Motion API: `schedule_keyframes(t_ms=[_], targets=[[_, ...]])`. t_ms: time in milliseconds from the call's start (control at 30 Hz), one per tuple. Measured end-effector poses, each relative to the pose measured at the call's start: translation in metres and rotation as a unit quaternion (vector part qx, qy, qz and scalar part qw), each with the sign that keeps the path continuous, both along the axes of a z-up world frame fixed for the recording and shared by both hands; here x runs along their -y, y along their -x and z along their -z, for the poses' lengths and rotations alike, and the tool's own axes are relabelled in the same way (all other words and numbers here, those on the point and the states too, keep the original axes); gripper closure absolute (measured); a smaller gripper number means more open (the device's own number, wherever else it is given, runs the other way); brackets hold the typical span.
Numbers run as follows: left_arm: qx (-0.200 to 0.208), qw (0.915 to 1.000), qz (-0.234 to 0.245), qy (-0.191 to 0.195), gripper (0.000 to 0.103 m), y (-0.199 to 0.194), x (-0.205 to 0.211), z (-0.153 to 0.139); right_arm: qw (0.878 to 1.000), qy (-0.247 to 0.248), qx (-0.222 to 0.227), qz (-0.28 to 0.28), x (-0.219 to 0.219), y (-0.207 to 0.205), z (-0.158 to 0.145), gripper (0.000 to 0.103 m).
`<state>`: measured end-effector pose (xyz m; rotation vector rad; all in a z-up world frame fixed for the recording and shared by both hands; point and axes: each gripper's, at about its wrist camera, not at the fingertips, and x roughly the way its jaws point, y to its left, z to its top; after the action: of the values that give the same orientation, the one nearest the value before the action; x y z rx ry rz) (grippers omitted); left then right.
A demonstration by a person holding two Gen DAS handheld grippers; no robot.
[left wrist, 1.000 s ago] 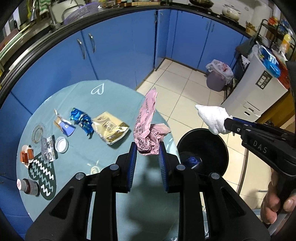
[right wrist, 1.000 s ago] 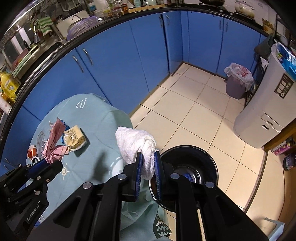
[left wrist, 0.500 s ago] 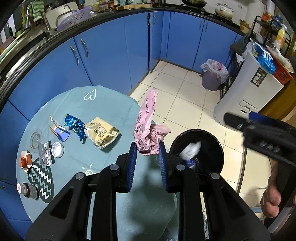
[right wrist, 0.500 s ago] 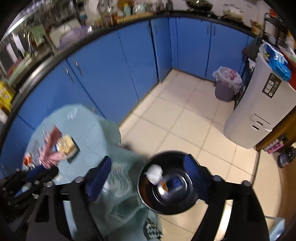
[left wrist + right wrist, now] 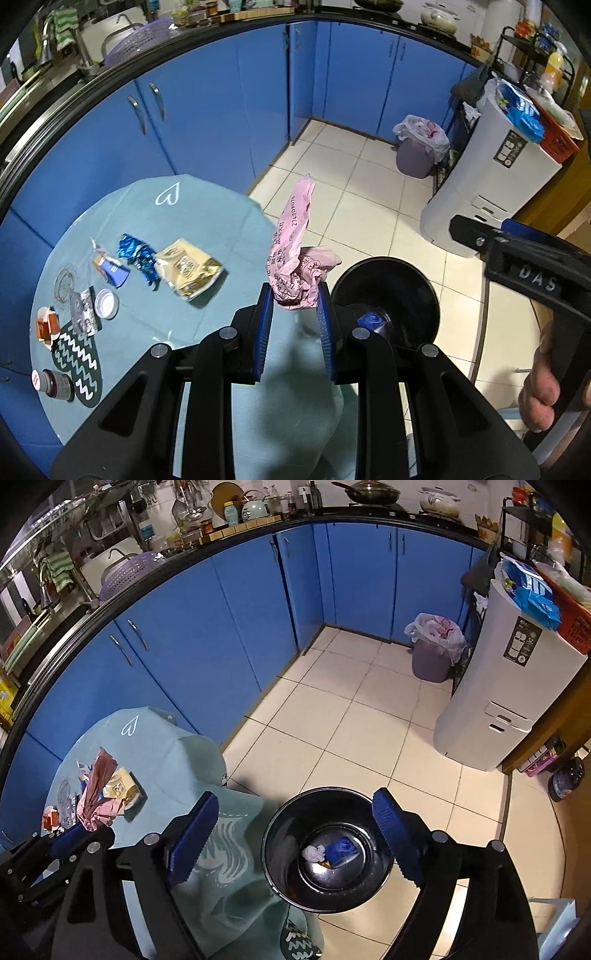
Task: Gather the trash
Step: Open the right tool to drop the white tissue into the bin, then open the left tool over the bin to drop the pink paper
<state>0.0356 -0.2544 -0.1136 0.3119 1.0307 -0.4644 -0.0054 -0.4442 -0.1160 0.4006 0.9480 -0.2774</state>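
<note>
Teal tabletop is lying under my left fingers, which are pinching crumpled pink paper. My right fingers are hanging spread over the black bin, white tissue lying inside below them.

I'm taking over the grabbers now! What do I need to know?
Left gripper: shut on the crumpled pink paper, held above the table edge.
Right gripper: jaws have just been opening, nothing between them, over the black bin.
Done: white tissue and a blue packet lie in the bin.
Left: drop the pink paper in, then probably fetch the tan bag, blue wrapper and small scraps from the table.
</note>
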Motion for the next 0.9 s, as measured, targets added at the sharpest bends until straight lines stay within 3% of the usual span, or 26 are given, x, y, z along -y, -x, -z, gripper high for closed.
schedule_keyframes(t_ms=[267,467,500,533,567,600,900], targets=[[0.002,0.9992,0.038,0.015,0.078,0.003,0.033,-0.006,0.995,0.068,0.013,0.068,0.029,0.017,-0.014,0.02],[-0.013,0.9972,0.068,0.029,0.074,0.006,0.061,-0.011,0.993,0.063,0.013,0.097,0.054,0.026,-0.014,0.02],[-0.011,0.9972,0.069,0.028,0.06,0.005,0.063,-0.011,0.993,0.059,0.011,0.1,0.058,0.026,-0.012,0.02],[-0.005,0.9973,0.067,0.029,0.028,0.006,0.065,-0.013,0.993,0.055,0.008,0.102,0.06,0.025,-0.01,0.02],[0.003,0.9973,0.063,0.038,0.015,0.006,0.064,-0.016,0.993,0.052,0.007,0.101,0.061,0.025,-0.009,0.02],[0.012,0.9968,0.06,0.052,0.007,0.008,0.062,-0.019,0.994,0.052,0.006,0.101,0.062,0.026,-0.009,0.02],[0.003,0.9982,0.036,0.048,0.007,-0.002,0.056,-0.017,0.995,0.052,0.005,0.08,0.047,0.016,-0.006,0.02]])
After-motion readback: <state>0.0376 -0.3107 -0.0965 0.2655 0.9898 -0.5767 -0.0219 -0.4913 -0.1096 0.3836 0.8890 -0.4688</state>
